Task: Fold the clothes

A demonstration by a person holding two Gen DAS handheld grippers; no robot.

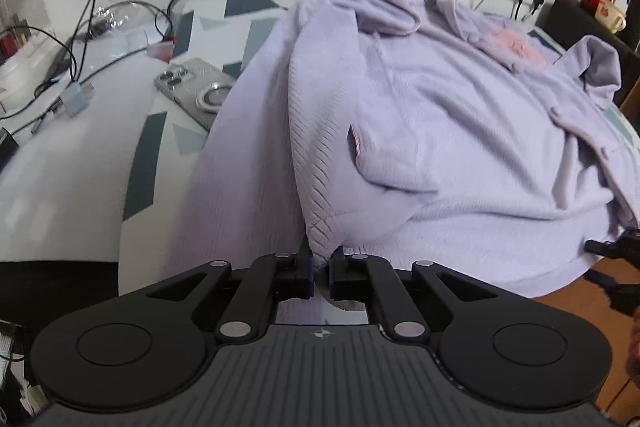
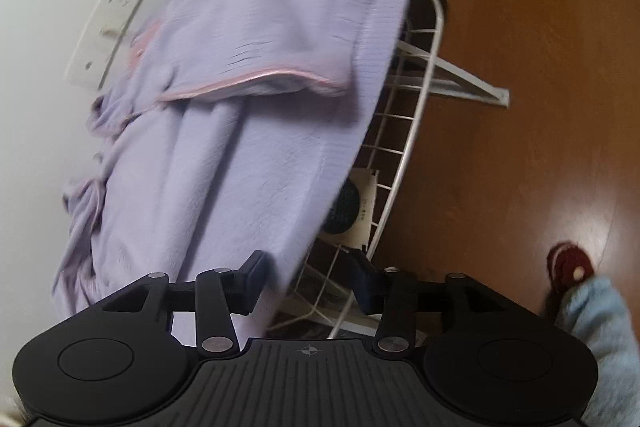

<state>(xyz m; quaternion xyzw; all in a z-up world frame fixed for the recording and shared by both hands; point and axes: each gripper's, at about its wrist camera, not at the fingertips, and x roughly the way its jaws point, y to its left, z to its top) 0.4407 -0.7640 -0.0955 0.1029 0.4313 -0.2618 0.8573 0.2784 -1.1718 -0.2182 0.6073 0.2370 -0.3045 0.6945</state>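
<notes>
- Lilac garment (image 1: 460, 131) – soft, limp fleece, heaped on table (image 1: 80, 147), one edge overhanging.
- Left gripper (image 1: 320, 267) pinched shut on ribbed cuff.
- Right gripper (image 2: 306, 279) wide open, holding nothing, beside hanging hem – best grasped there.

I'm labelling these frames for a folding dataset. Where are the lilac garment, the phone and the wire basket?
lilac garment (image 1: 460, 131): left wrist view, on its fleecy body.
phone (image 1: 192, 91): left wrist view, on its silver back.
wire basket (image 2: 416, 131): right wrist view, on its white rim.
</notes>
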